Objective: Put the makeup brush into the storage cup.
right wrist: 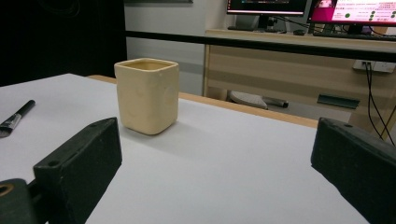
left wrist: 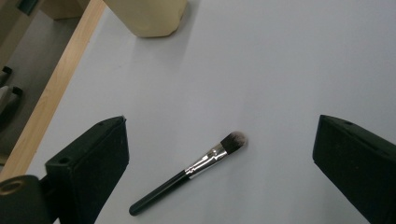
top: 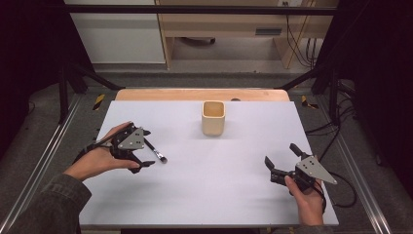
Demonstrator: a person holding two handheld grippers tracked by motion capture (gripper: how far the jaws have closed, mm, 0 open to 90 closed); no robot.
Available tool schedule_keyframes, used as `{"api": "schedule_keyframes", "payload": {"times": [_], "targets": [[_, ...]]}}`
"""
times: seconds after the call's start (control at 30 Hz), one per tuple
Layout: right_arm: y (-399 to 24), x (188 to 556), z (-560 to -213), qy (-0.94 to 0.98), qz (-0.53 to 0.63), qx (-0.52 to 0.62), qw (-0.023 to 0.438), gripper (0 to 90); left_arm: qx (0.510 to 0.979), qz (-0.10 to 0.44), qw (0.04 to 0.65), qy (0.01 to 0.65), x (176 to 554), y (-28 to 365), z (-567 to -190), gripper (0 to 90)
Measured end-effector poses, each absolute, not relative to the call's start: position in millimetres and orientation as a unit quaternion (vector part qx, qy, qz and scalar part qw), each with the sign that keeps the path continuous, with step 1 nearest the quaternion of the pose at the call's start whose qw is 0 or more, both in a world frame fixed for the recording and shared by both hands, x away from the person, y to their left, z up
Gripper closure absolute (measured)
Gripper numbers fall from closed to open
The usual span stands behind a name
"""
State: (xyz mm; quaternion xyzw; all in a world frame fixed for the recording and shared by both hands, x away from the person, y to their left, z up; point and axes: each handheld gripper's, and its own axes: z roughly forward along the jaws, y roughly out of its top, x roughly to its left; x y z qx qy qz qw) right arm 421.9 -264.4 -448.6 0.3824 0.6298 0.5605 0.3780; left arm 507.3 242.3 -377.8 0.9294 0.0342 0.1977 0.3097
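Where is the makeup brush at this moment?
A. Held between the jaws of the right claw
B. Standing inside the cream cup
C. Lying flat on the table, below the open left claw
C: the makeup brush lies flat on the table, below the left claw, whose jaws stand wide apart.

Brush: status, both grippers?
Left gripper open, above brush lying flat. Right gripper open, empty, facing cup. Cup upright, apart from brush. Nothing in the way.

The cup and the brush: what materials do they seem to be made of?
Cup: probably ceramic or matte plastic; cream, dull, slightly uneven walls with rounded corners. Brush: glossy black handle, perhaps plastic or lacquered wood; shiny silver metal-looking ferrule; soft dark bristles with pale tips.
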Motion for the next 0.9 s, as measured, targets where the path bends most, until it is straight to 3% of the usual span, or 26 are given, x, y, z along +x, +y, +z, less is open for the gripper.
{"api": "schedule_keyframes", "payload": {"times": [0.4, 0.9], "targets": [[-264.2, 422.7, -449.2, 0.629, 0.562, 0.381, 0.378, 2.3, 0.957, 0.189, 0.22, -0.009, 530.3, 235.5, -387.9, 3.6], [-265.1, 423.2, -449.3, 0.629, 0.562, 0.382, 0.378, 2.3, 0.965, 0.185, 0.187, -0.007, 551.4, 229.0, -396.9, 3.5]]}}
